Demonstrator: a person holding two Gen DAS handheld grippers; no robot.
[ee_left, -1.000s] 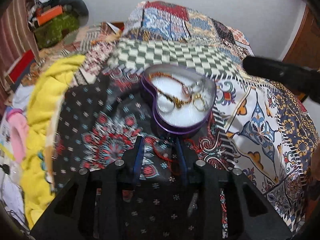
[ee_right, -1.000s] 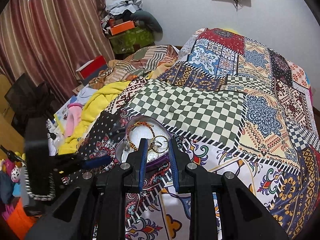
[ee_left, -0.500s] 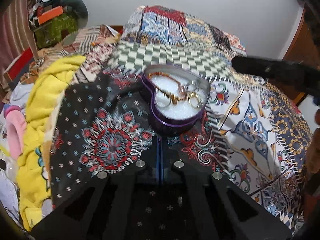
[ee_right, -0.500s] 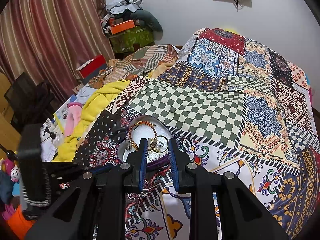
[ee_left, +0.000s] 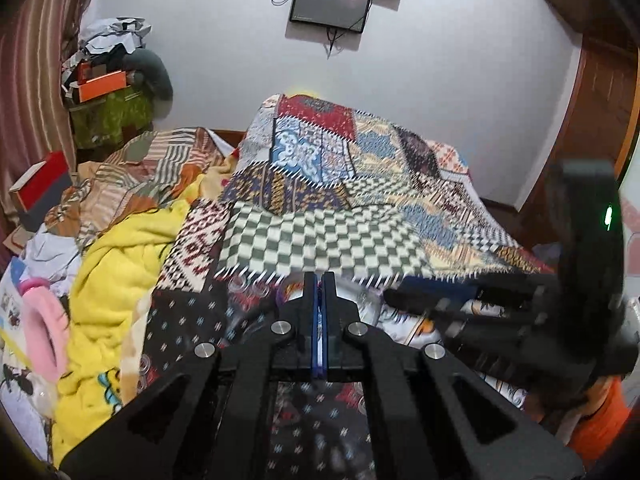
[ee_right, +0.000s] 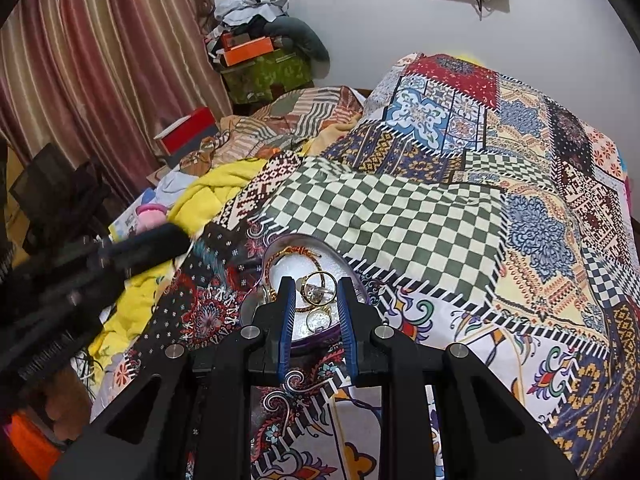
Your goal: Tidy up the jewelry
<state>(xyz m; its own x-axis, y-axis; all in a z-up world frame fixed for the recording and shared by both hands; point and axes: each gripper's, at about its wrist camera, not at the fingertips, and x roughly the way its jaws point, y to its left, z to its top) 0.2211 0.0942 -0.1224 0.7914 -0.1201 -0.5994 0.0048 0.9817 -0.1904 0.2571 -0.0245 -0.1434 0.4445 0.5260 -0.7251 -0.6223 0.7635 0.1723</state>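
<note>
A heart-shaped purple tin (ee_right: 310, 340) with a white lining sits on the patterned bedspread (ee_right: 400, 216). Inside it lie a gold bangle (ee_right: 320, 280), a red-and-gold bracelet (ee_right: 290, 254) and a small ring (ee_right: 318, 320). My right gripper (ee_right: 316, 286) hangs open just above the tin's near side, with the bangle showing between its fingers. My left gripper (ee_left: 319, 280) is shut, its blue pads pressed together, raised near the tin (ee_left: 280, 300). I cannot tell whether anything thin is pinched between them. Each gripper shows blurred in the other's view: the left gripper (ee_right: 182, 236) and the right gripper (ee_left: 392, 298).
A yellow blanket (ee_left: 116, 264) and loose clothes lie piled to the left of the bedspread. A pink soft item (ee_left: 40, 332) sits at the left edge. Boxes and bags (ee_right: 264, 64) are stacked in the far corner by the curtain (ee_right: 100, 60). A screen (ee_left: 330, 4) hangs on the wall.
My left gripper, open around a red bead string a second ago, has shut and tilted upward, so its view now takes in the wall. The right gripper has barely shifted over the tin.
</note>
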